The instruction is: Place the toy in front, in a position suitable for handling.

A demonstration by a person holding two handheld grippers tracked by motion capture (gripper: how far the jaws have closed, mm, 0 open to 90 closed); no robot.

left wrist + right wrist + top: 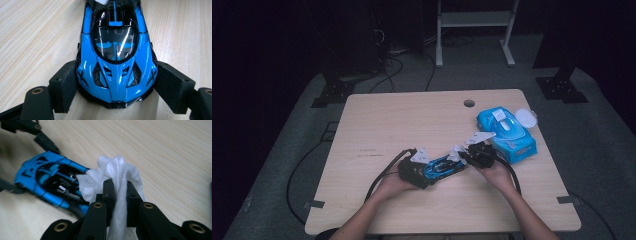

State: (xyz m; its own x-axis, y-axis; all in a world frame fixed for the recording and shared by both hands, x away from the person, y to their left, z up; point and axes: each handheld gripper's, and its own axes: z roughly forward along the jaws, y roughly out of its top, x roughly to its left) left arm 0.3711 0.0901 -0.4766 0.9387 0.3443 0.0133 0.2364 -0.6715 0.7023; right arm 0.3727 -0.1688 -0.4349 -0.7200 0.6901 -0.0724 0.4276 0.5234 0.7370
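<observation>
A glossy blue and black toy sports car (pixel 443 167) lies on the wooden table (pixel 402 120), front-centre. My left gripper (pixel 429 173) is shut on its nose; in the left gripper view the two pads (pixel 63 85) press on both sides of the car (pixel 116 62). My right gripper (pixel 464 155) is shut on a crumpled white wipe (pixel 117 170), pinched between its jaws. The wipe (pixel 457 152) rests against the car's tail end (pixel 50 180). A hand holds each gripper.
A blue pack of wipes (pixel 507 132) lies at the table's right, its round white lid (pixel 525 118) flipped open. A cable hole (pixel 469 103) sits near the far edge. Black cables trail from both grippers. A white frame (pixel 474 20) stands on the floor beyond.
</observation>
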